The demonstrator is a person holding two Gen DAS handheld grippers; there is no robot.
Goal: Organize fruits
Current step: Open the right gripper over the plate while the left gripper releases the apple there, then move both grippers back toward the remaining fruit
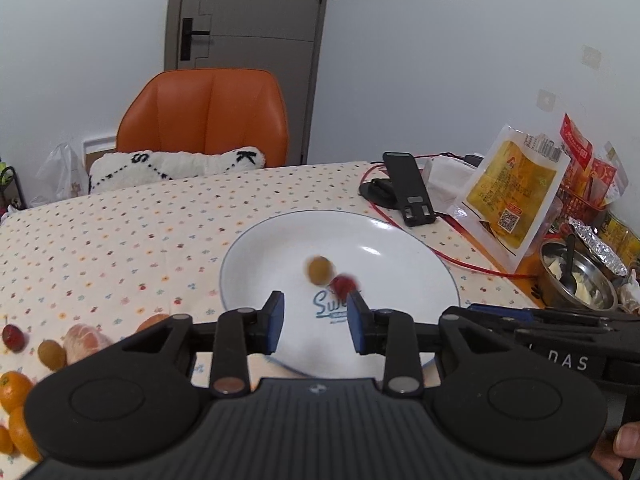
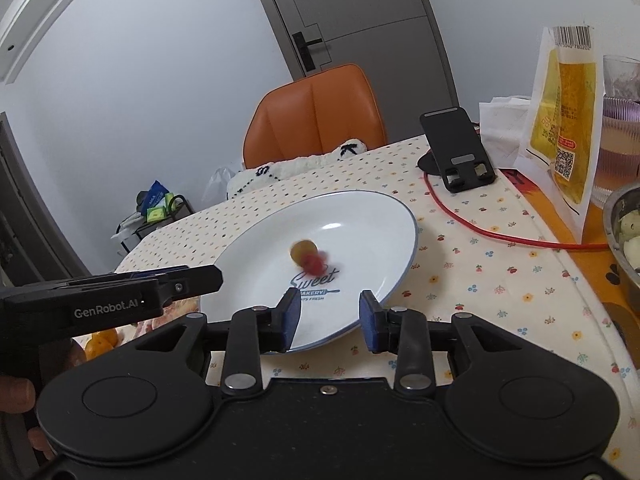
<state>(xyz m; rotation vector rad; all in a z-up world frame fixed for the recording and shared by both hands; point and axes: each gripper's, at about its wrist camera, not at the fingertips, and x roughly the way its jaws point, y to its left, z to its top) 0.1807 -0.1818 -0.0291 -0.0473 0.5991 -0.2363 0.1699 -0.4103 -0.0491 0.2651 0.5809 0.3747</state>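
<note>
Left gripper (image 1: 316, 322) sits low-centre in its own wrist view, jaws apart w/ nothing between the blue pads (image 1: 276, 320); it hangs over the near rim of the white plate (image 1: 256, 248). Right gripper (image 2: 330, 322) is low-centre in the right wrist view, jaws also apart & empty, over the plate's near edge (image 2: 400, 216).

2 small fruits lie on the plate, both blurred: an olive-green round fruit (image 1: 320, 270) and a red fruit (image 1: 345, 284) touching or just beside it, mid-frame, just above the "Sweet" print. In the right wrist view the same green fruit (image 2: 302, 250) and red one (image 2: 314, 262) overlap at centre; can't tell if they touch.

Lower left of the left view, off the plate on the dotted tablecloth (image 1: 120, 240): a red fruit (image 1: 13, 336), a green fruit (image 1: 51, 355), a peeled citrus (image 1: 84, 342) & oranges (image 1: 14, 392) at the frame edge. Some orange fruit (image 2: 102, 342) shows lower left in the right view, under the other gripper's body.

Right side of both views: black phone stand (image 1: 408, 188), red cable (image 2: 480, 232), yellow snack bag (image 1: 516, 192), steel bowl (image 1: 576, 280). Orange chair (image 1: 208, 116) behind the table, upper centre
</note>
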